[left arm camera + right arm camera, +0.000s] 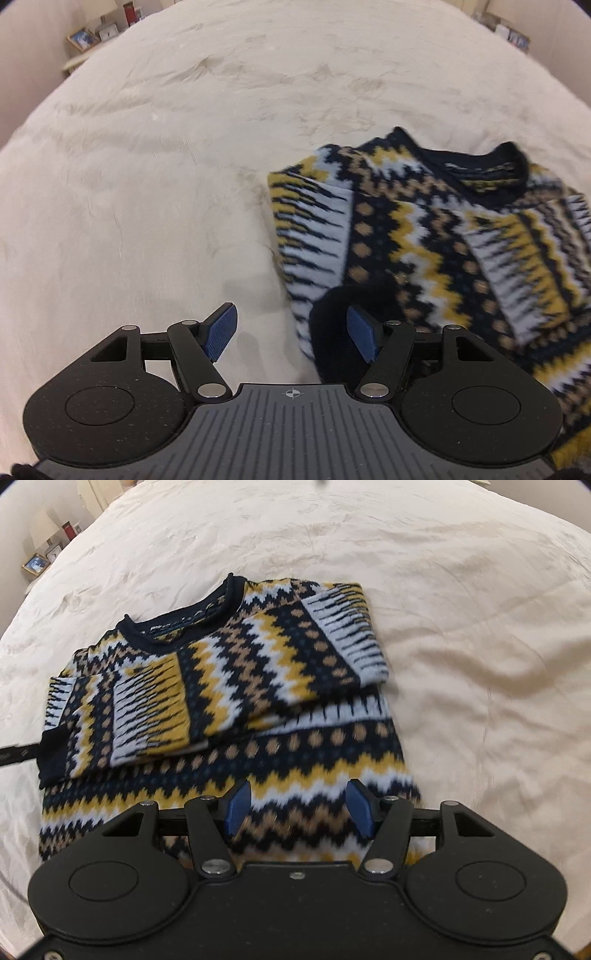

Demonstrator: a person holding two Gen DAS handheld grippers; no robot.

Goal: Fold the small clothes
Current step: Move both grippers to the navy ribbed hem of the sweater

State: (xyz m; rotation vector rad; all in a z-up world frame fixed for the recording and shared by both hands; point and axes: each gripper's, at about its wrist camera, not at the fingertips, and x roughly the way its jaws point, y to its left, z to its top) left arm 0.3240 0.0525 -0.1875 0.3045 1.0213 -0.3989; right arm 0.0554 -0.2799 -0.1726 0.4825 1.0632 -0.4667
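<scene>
1. A knitted sweater (pixel 221 709) in navy, yellow, white and tan zigzag bands is seen lying flat on a cream bedspread (pixel 480 664), neckline turned away from the cameras.
2. Both sleeves are seen folded inward across the chest; in the right wrist view the left sleeve's navy cuff (pixel 53 753) lies at the garment's left edge, and the right sleeve is laid diagonally over the front.
3. The left gripper (pixel 291 334) is held with its jaws apart, about halfway spread; nothing is pinched between the blue pads (pixel 221 332).
4. In the left wrist view one pad is seen over bare bedspread (pixel 147 184), while the other is seen in front of the navy cuff (pixel 332 332) of the sweater (pixel 443 240); whether that pad touches the cuff cannot be told.
5. The right gripper (pixel 297 810) is likewise held about halfway spread above the lower body of the sweater, near its hem; no fabric is gripped by its pads (pixel 236 808).
6. A bedside shelf with a framed picture (pixel 35 565), a small clock and a lamp is seen beyond the bed's far left corner.
7. The sweater's edges are rendered slightly blurred in both views.
</scene>
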